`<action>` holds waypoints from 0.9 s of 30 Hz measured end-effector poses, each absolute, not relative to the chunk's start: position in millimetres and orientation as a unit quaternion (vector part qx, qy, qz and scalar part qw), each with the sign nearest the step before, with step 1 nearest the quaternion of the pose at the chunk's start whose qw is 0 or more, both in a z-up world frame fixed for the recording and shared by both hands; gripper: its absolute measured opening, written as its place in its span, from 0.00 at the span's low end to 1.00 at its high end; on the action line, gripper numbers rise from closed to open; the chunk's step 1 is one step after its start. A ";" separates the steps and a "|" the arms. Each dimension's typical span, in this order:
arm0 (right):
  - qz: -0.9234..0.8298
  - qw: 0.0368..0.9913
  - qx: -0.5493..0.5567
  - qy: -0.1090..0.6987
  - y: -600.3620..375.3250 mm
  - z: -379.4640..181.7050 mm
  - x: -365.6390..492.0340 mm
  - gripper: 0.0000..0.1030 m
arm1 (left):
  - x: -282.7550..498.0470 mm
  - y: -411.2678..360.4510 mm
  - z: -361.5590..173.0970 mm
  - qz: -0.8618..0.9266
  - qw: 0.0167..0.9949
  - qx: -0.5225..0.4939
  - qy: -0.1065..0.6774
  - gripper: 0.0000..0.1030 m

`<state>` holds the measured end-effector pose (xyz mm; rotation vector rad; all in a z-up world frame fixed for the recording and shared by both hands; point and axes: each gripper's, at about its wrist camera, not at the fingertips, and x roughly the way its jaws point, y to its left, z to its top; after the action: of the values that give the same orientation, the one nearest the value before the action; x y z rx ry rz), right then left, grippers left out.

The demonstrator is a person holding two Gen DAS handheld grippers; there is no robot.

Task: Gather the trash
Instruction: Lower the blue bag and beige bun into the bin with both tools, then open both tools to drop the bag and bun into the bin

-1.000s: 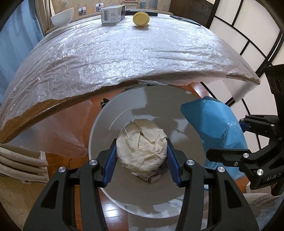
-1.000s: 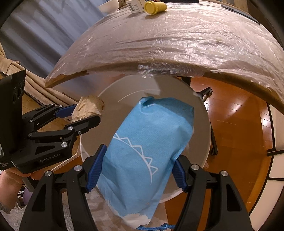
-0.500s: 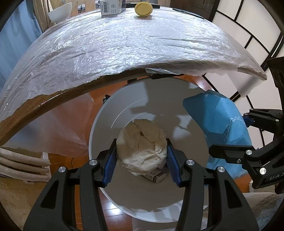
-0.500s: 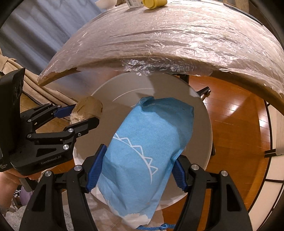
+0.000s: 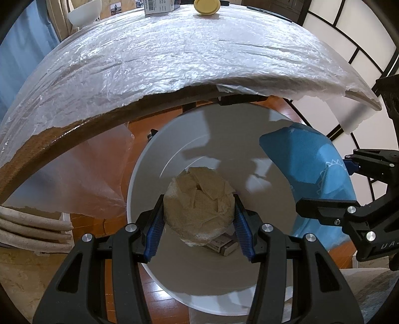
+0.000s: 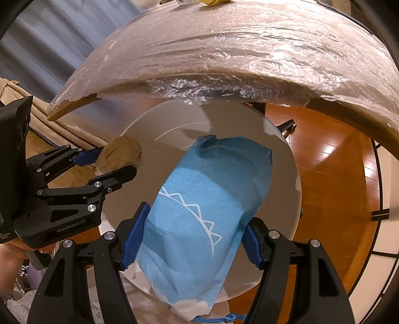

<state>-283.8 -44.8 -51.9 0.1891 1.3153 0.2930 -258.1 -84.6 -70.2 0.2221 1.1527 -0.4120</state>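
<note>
My left gripper [image 5: 199, 224] is shut on a crumpled ball of paper towel [image 5: 199, 209] and holds it over the open mouth of a white trash bin [image 5: 149, 174]. A small box [image 5: 222, 245] lies at the bin's bottom. My right gripper [image 6: 192, 239] is shut on a blue paper packet [image 6: 207, 206] with a white zigzag line, also above the bin [image 6: 286, 174]. In the left wrist view the blue packet [image 5: 306, 172] and the right gripper [image 5: 349, 189] are at the right. In the right wrist view the left gripper [image 6: 109, 162] with the paper ball [image 6: 122, 152] is at the left.
A round wooden table under clear plastic film [image 5: 174, 62] overhangs the bin. On its far side stand a white bowl [image 5: 84, 13], a white box [image 5: 162, 6] and a yellow lid [image 5: 207, 5]. Orange wood floor [image 6: 331, 162] lies right of the bin. Beige cloth [image 5: 30, 224] hangs at the left.
Both grippers have come lower and closer to the bin mouth, still holding the paper ball and the blue packet. The paper ball now sits in shadow.
</note>
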 end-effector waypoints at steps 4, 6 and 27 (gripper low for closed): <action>0.135 0.777 0.086 0.609 -47.1 -53.8 -283.8 0.65 | -255.1 -86.0 -73.0 -0.193 0.811 0.105 0.542 0.51; 0.135 0.776 0.084 0.610 -47.3 -54.6 -283.4 0.65 | -253.6 -87.1 -73.8 -0.193 0.811 0.106 0.542 0.51; 0.133 0.774 0.063 0.615 -48.5 -58.3 -281.4 0.65 | -251.3 -90.5 -75.6 -0.198 0.807 0.108 0.545 0.51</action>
<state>-281.4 -48.5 -58.3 0.1369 1.3325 0.2888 -251.3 -90.5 -75.6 0.2316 1.1665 -0.4238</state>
